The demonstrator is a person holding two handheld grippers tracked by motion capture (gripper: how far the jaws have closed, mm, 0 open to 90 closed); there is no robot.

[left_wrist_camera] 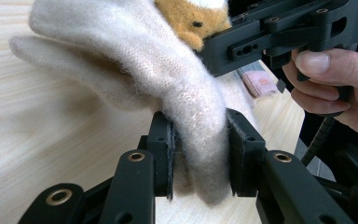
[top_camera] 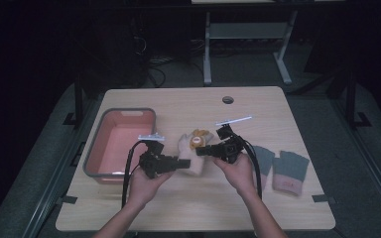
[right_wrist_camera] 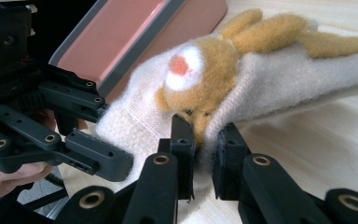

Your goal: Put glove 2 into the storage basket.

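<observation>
A fluffy cream glove (top_camera: 186,146) with an orange animal face lies in the middle of the wooden table (top_camera: 178,203), lifted slightly between both grippers. My left gripper (top_camera: 181,163) comes in from the left and is shut on the glove's cuff edge. In the left gripper view the cream knit (left_wrist_camera: 135,51) is squeezed between the pads of the left gripper (left_wrist_camera: 199,140). My right gripper (top_camera: 202,151) comes in from the right. In the right gripper view the right gripper (right_wrist_camera: 207,140) pinches the glove (right_wrist_camera: 279,74) just below the orange face.
A salmon bin with a grey rim (top_camera: 95,148) stands at the table's left, close to the left hand. Two grey gloves with pink cuffs (top_camera: 290,171) lie at the right. A round cable hole (top_camera: 227,99) sits near the far edge.
</observation>
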